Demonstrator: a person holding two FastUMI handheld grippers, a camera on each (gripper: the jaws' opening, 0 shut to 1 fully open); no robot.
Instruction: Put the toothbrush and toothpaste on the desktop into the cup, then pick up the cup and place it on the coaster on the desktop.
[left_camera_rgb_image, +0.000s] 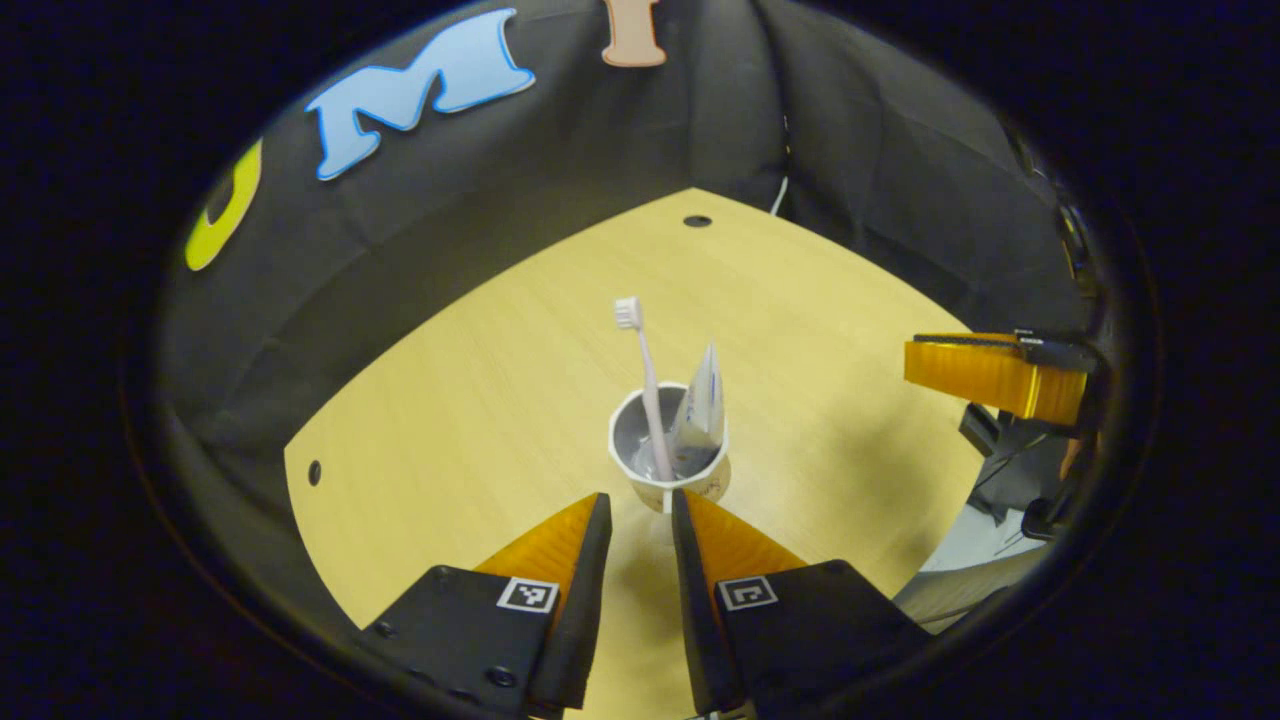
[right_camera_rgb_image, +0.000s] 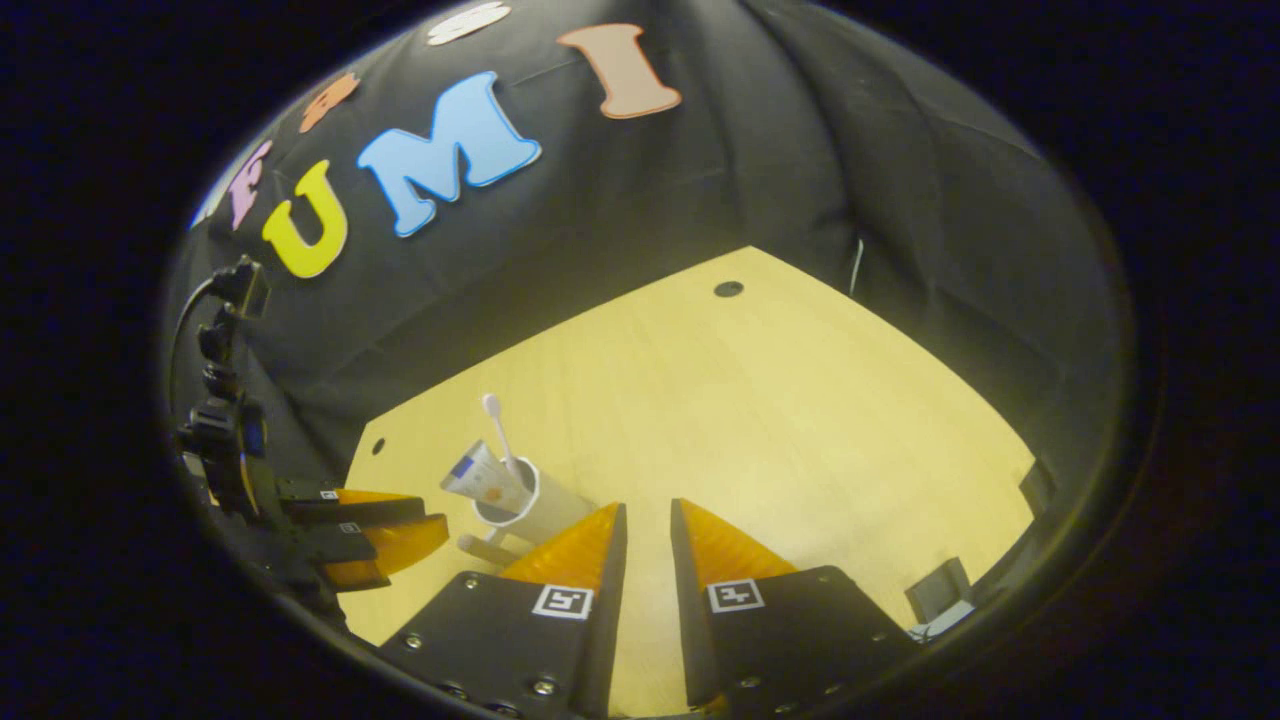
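Note:
A white cup (left_camera_rgb_image: 668, 455) stands upright on the wooden desktop (left_camera_rgb_image: 480, 420), holding a pale toothbrush (left_camera_rgb_image: 645, 370) with its head up and a toothpaste tube (left_camera_rgb_image: 702, 400) leaning on the rim. My left gripper (left_camera_rgb_image: 640, 497) sits just short of the cup's near side, its fingers a narrow gap apart with nothing between them. In the right gripper view the cup (right_camera_rgb_image: 525, 508) is at lower left with the left gripper (right_camera_rgb_image: 395, 528) beside it. My right gripper (right_camera_rgb_image: 647, 503) hovers over bare desktop (right_camera_rgb_image: 800, 430), narrowly open and empty. It also appears as the right gripper (left_camera_rgb_image: 990, 378) at the far right of the left gripper view.
Black cloth walls close the desk's far sides. Small round holes (left_camera_rgb_image: 697, 221) mark the desktop near its far corner and left edge. The desk's near right edge (left_camera_rgb_image: 960, 520) drops to dark gear below. A small dark block (right_camera_rgb_image: 940, 585) lies near the lower right.

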